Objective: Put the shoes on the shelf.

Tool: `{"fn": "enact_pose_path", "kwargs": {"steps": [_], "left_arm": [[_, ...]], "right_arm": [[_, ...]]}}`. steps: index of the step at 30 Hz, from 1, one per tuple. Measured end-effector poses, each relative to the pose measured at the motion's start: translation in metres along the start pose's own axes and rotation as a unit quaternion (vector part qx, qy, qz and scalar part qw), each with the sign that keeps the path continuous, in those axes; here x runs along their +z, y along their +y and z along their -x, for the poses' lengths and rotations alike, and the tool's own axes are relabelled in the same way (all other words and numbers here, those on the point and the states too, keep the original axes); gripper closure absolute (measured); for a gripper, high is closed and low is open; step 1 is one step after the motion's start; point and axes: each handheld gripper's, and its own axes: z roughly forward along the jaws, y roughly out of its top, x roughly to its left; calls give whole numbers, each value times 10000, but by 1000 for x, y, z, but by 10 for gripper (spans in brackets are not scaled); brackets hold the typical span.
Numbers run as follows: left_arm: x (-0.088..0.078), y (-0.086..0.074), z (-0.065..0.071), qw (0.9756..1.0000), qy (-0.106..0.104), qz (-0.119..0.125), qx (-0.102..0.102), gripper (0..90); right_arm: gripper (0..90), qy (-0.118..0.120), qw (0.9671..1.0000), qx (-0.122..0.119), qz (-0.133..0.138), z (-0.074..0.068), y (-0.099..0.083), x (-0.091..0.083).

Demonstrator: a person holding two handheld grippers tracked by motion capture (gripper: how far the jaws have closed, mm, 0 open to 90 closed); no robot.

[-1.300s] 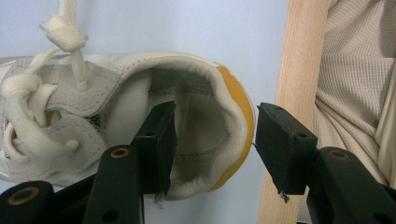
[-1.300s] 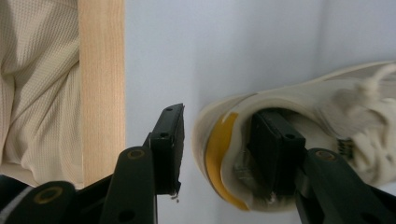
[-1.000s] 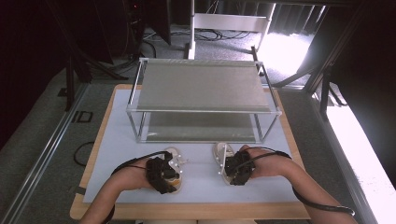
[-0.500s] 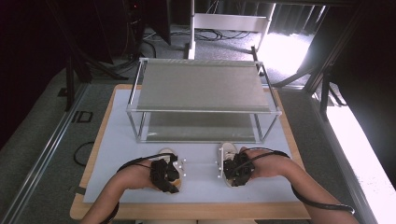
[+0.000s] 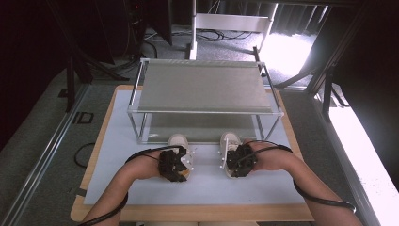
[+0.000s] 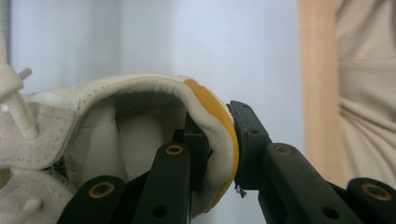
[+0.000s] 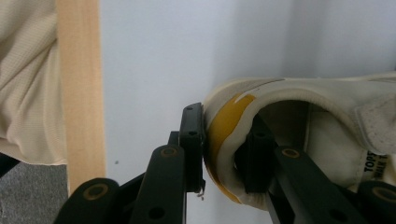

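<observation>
Two white shoes with yellow heel patches sit side by side on the white mat, toes toward the rack. The left shoe point(image 5: 179, 143) point(image 6: 140, 121) is gripped at its heel by my left gripper point(image 5: 174, 165) point(image 6: 215, 149), one jaw inside the collar and one outside. The right shoe point(image 5: 229, 142) point(image 7: 299, 112) is held the same way by my right gripper point(image 5: 241, 160) point(image 7: 224, 149). Both grippers are shut on the heels. The shoes' toes reach the front edge of the rack's lower shelf.
A two-level rack point(image 5: 204, 87) of metal frame and grey shelves stands at the back of the mat point(image 5: 117, 141). The wooden table edge point(image 5: 188, 214) runs close to the person's body. Forearms and cables enter from the bottom.
Both grippers have pushed the shoes forward, away from the person and toward the rack. The grips on the heels stay the same.
</observation>
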Motion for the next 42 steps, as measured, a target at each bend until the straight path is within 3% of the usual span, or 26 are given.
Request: {"fn": "enact_pose_path", "kwargs": {"steps": [5, 8, 12, 15, 20, 24, 28, 34, 35, 36, 37, 38, 40, 41, 42], "left_arm": [[1, 7, -11, 9999, 35, -3, 109, 780], [-1, 10, -19, 9997, 36, 120, 232, 781], [-3, 11, -27, 9969, 207, 427, 630, 781], [-3, 12, -37, 9950, 298, 696, 656, 780], [2, 14, -54, 9940, 383, 709, 746, 779], [8, 12, -68, 9931, 337, 924, 638, 779], [17, 13, -77, 9926, 284, 822, 847, 777], [23, 16, -90, 9918, 283, 875, 888, 775], [23, 17, -94, 9909, 306, 862, 988, 775], [24, 18, -95, 9905, 321, 885, 1003, 774], [25, 18, -98, 9895, 329, 947, 1044, 775], [25, 19, -100, 9874, 504, 996, 1119, 775], [25, 20, -101, 9875, 486, 1013, 1105, 774], [27, 21, -103, 9872, 459, 1002, 1154, 774], [30, 21, -103, 9885, 187, 996, 1118, 773]], "right_arm": [[739, -65, 9999, 81, 17, 15, 2, 0], [736, -108, 9997, 175, 103, 23, 3, -1], [734, -247, 9990, 265, 278, 32, 4, -4], [733, -250, 9982, 292, 469, 38, 4, -4], [727, -495, 9973, 222, 502, 45, 11, -2], [725, -530, 9967, 220, 581, 52, 15, 1], [724, -554, 9965, 254, 572, 61, 18, 6], [717, -577, 9952, 332, 717, 74, 20, 8], [717, -613, 9951, 298, 715, 76, 20, 9], [717, -676, 9930, 4, 968, 85, 20, 12], [715, -563, 9942, 449, 796, 80, 19, 11], [715, -541, 9942, 491, 790, 81, 19, 12], [715, -574, 9940, 513, 778, 82, 19, 13], [715, -619, 9937, 374, 852, 84, 19, 16], [717, -620, 9935, 386, 875, 85, 18, 17]]}}
